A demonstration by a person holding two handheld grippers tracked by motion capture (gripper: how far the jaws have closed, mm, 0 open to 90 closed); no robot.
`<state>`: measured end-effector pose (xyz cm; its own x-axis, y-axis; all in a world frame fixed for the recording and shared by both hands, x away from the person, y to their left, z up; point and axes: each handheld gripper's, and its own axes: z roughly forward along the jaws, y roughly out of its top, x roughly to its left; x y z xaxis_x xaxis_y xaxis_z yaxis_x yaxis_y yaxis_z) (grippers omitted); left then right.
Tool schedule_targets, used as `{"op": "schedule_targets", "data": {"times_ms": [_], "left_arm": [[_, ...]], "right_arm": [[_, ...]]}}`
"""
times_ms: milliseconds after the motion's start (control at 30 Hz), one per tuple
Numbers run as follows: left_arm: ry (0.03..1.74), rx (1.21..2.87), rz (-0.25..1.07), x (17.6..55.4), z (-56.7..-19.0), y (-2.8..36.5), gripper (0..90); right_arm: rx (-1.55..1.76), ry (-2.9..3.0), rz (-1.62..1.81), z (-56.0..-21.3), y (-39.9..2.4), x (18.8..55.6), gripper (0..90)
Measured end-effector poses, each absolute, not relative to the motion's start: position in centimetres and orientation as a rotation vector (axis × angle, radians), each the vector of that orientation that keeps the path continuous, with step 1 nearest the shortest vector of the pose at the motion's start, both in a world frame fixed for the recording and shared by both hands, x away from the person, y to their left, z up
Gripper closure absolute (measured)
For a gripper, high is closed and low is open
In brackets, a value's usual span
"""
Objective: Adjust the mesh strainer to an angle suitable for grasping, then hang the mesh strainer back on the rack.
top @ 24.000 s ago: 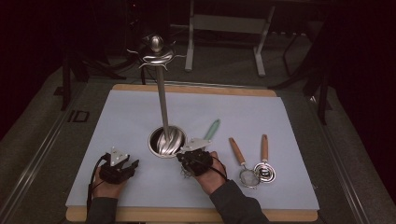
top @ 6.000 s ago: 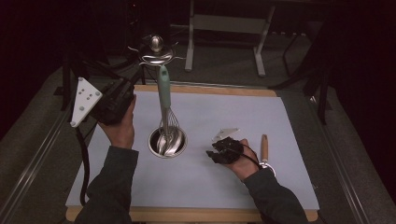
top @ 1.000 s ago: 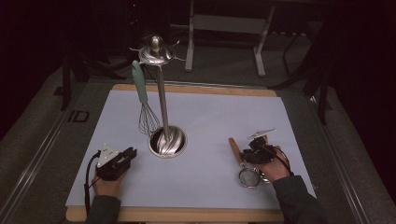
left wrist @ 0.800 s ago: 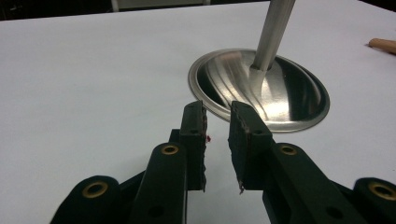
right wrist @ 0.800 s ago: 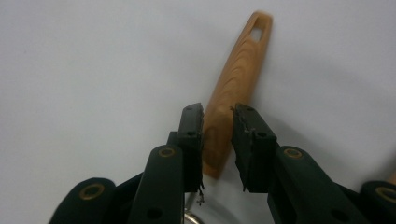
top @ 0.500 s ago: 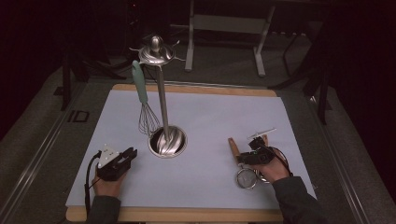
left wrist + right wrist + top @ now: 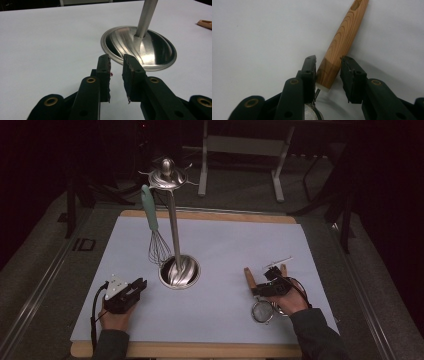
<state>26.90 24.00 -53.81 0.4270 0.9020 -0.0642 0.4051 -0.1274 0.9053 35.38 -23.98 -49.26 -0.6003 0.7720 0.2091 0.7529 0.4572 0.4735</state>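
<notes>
- The right gripper (image 7: 270,287) sits low over the white mat (image 7: 230,245) at its right side, held in the person's right hand (image 7: 287,301).
- In the right gripper view its two black jaws straddle the near end of a wooden handle (image 7: 342,47) — the handle's narrow end lies in the gap, close against the left jaw, with a clear sliver of mat between the wood and the right jaw.
- Those jaws have just been opening; the handle is between them, but the pads do not clamp it.
- The handle belongs to a small mesh strainer (image 7: 262,310), which lies flat on the mat; its wire bowl is nearest the person and its handle points away toward the far edge.
- A second wooden-handled utensil (image 7: 284,270) lies just beside it, mostly hidden by the gripper.
- The left gripper (image 7: 126,295) rests on the mat near the front left corner, in the left hand (image 7: 115,317).
- In the left gripper view its jaws stand a little apart with nothing between them — only bare mat shows in the gap.
- Ahead of those jaws is the round steel base of the utensil stand (image 7: 140,48), its pole rising from the middle.
- A whisk (image 7: 156,237) with a pale green handle hangs from the stand's top, its wires hanging near the base.
</notes>
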Motion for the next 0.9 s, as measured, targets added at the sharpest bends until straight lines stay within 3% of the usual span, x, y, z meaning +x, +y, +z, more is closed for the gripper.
{"op": "schedule_targets", "data": {"times_ms": [467,900], "left_arm": [[1.139,1.724,0.650,26.9,-53.8,24.0,75.8],[1.137,1.723,0.648,26.9,-53.8,24.0,75.8]], "right_arm": [[1.435,2.715,0.751,-50.1,-23.2,35.6,61.4],[1.414,2.759,0.705,-50.1,-20.9,36.1,70.9]]}}
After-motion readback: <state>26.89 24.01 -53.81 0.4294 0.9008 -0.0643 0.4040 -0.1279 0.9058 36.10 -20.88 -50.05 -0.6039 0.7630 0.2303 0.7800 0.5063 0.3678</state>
